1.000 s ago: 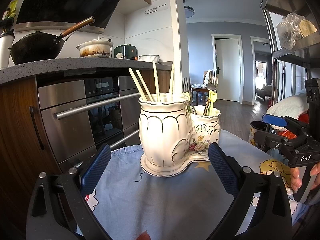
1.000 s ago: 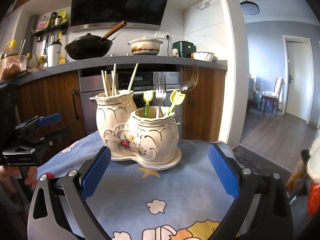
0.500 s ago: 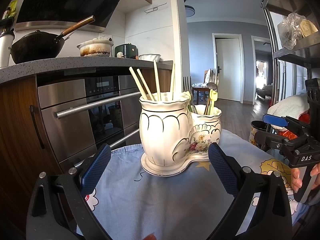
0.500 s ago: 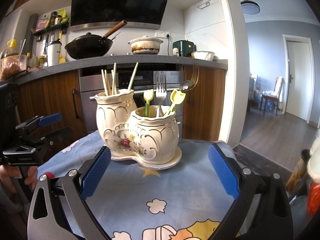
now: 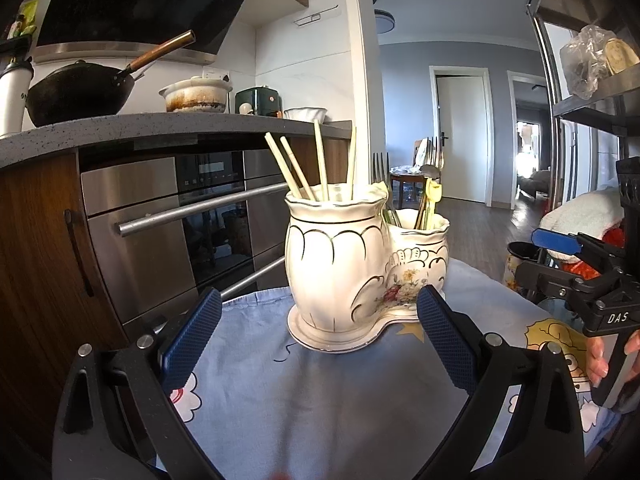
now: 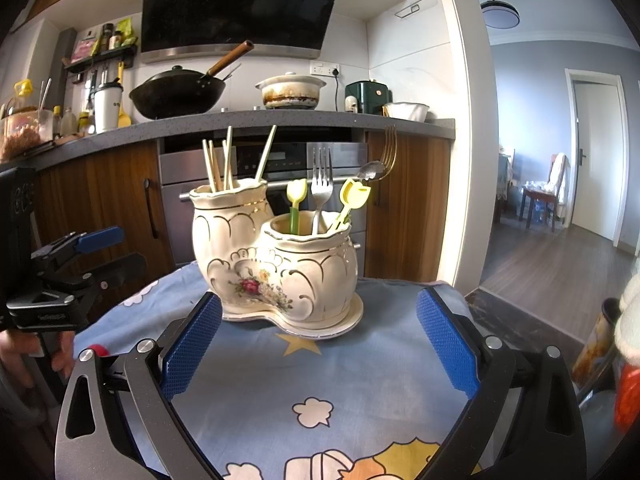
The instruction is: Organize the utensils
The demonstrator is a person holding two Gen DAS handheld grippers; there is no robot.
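Looking along the left gripper (image 5: 316, 340), its blue pads stood wide apart and empty, framing the ceramic utensil holder (image 5: 360, 268) on the blue tablecloth (image 5: 320, 400); chopsticks (image 5: 294, 168) leaned in the taller pot (long items likely sorted there).

From the right wrist, the right gripper (image 6: 318, 340) gaped empty too, short of the lower pot holding a steel fork (image 6: 322, 184) and yellow tulip-handled utensils (image 6: 354, 196).

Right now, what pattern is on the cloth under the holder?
Light blue cloth with cartoon clouds and a yellow star; clearest in the right wrist view.
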